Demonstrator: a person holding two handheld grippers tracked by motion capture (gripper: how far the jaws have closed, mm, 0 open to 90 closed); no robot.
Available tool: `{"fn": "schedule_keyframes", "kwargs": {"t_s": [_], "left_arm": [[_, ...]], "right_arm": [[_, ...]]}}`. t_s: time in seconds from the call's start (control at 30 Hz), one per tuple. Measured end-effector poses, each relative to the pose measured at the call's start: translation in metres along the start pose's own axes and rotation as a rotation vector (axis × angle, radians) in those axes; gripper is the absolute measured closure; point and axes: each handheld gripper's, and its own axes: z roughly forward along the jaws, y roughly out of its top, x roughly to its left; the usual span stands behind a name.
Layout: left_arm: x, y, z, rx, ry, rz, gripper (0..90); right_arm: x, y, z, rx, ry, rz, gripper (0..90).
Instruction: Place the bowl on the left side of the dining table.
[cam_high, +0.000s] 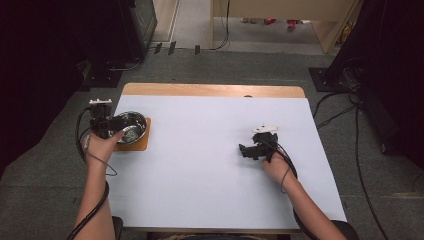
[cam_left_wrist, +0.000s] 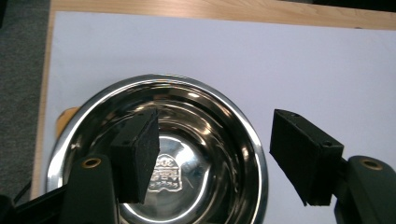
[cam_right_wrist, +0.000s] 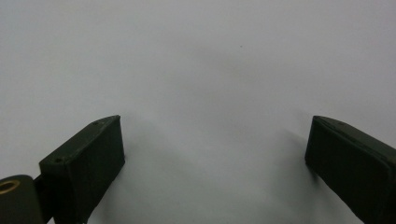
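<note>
1. Table (cam_high: 210, 165) — covered by a white sheet, with a strip of bare wood along the far edge.
2. Steel bowl (cam_high: 131, 126) — sits on an orange mat (cam_high: 142, 142) at the left edge of the table; in the left gripper view the bowl (cam_left_wrist: 187, 154) is empty, with a stamped mark at its bottom.
3. Left gripper (cam_high: 111, 125) — held by the person's left hand (cam_high: 100, 146) at the bowl's near-left side. In the left gripper view its jaws stand apart across the bowl's rim: one finger (cam_left_wrist: 137, 154) lies inside the bowl, the other (cam_left_wrist: 303, 156) outside it, over the white sheet. Whether either finger touches the steel cannot be told.
4. Right gripper (cam_high: 246, 150) — held by the right hand (cam_high: 275, 162) on the right half of the table, well apart from the bowl. In the right gripper view its jaws are spread wide, with bare white sheet between them.
</note>
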Motion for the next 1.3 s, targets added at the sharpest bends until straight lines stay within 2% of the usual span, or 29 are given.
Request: {"fn": "schedule_keyframes", "kwargs": {"t_s": [0.13, 0.33, 0.47, 0.67, 0.93, 1.0, 1.2, 1.3], "left_arm": [[-0.012, 0.001, 0.005, 0.001, -0.016, 0.032, 33.1], [-0.028, 0.001, 0.011, 0.002, -0.066, 0.059, 32.7], [-0.04, 0.0, 0.016, 0.008, -0.083, 0.096, 32.6], [-0.055, -0.002, 0.025, 0.021, -0.114, 0.123, 29.9], [-0.07, -0.006, 0.035, 0.043, -0.151, 0.158, 29.1], [-0.074, -0.007, 0.038, 0.048, -0.15, 0.154, 28.9], [-0.083, -0.012, 0.047, 0.061, -0.19, 0.194, 27.8], [-0.086, -0.014, 0.051, 0.064, -0.193, 0.203, 27.5]], "right_arm": [[0.0, 0.0, 0.0, 0.0, 0.0, 0.0, 4.4], [0.0, 0.0, 0.0, 0.0, 0.0, -0.001, 4.4], [0.0, 0.0, 0.0, 0.0, 0.0, 0.0, 4.4], [0.0, 0.0, 0.0, 0.001, 0.0, 0.0, 4.4], [0.0, 0.0, 0.0, 0.0, 0.0, 0.0, 4.4], [0.0, 0.0, 0.0, 0.0, 0.0, 0.0, 4.4], [0.0, 0.0, 0.0, 0.0, 0.0, 0.0, 4.4], [0.0, 0.0, 0.0, 0.0, 0.0, 0.0, 4.4]]}}
